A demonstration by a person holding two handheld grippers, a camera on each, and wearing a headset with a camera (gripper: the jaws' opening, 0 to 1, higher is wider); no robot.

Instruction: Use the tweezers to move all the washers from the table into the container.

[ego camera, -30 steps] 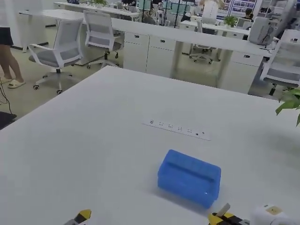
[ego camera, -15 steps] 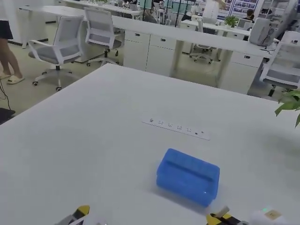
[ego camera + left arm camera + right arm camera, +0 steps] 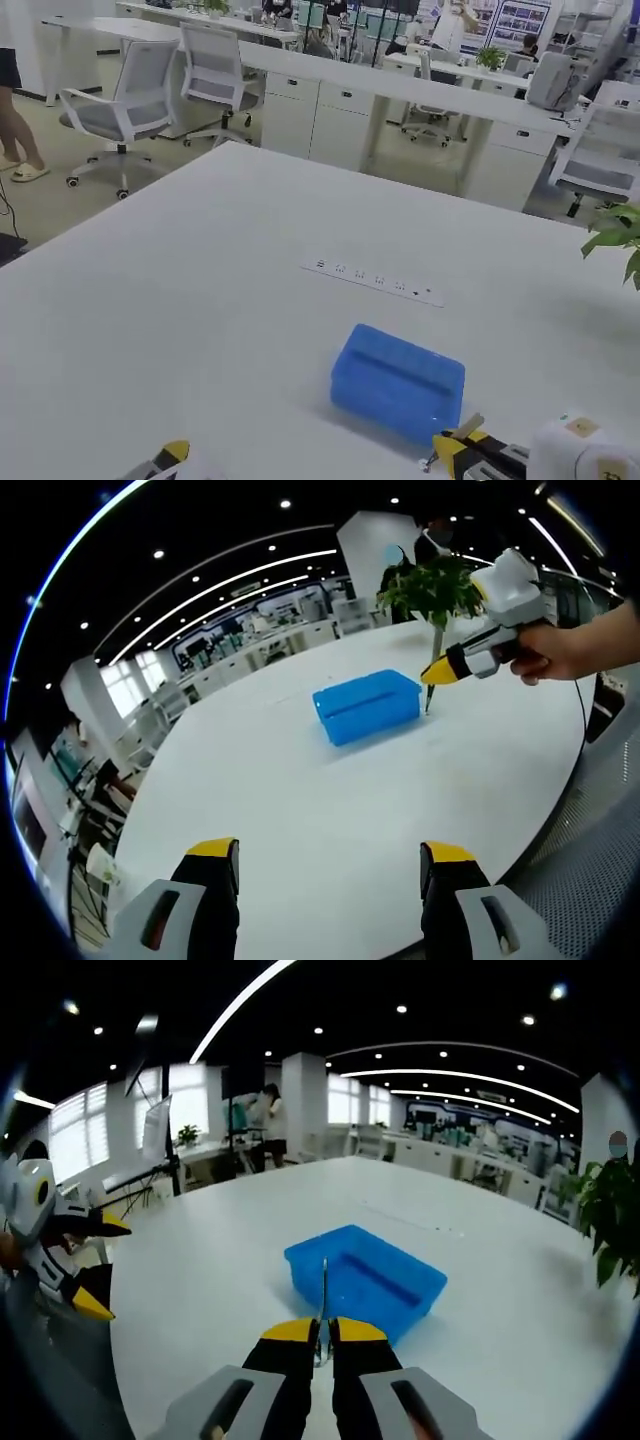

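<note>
Right gripper view showed the right gripper [image 3: 322, 1332] with its jaws pinched together on the tweezers [image 3: 324, 1290], whose thin tips pointed straight ahead in front of the blue container [image 3: 365, 1275], just beyond the jaws. Bare table [image 3: 200, 1250] spread wide to its left. In the left gripper view, the left gripper [image 3: 328, 855] had its jaws wide apart with nothing between them. The container lay well ahead across open tabletop, and the table's curved edge ran close on that gripper's right.
</note>
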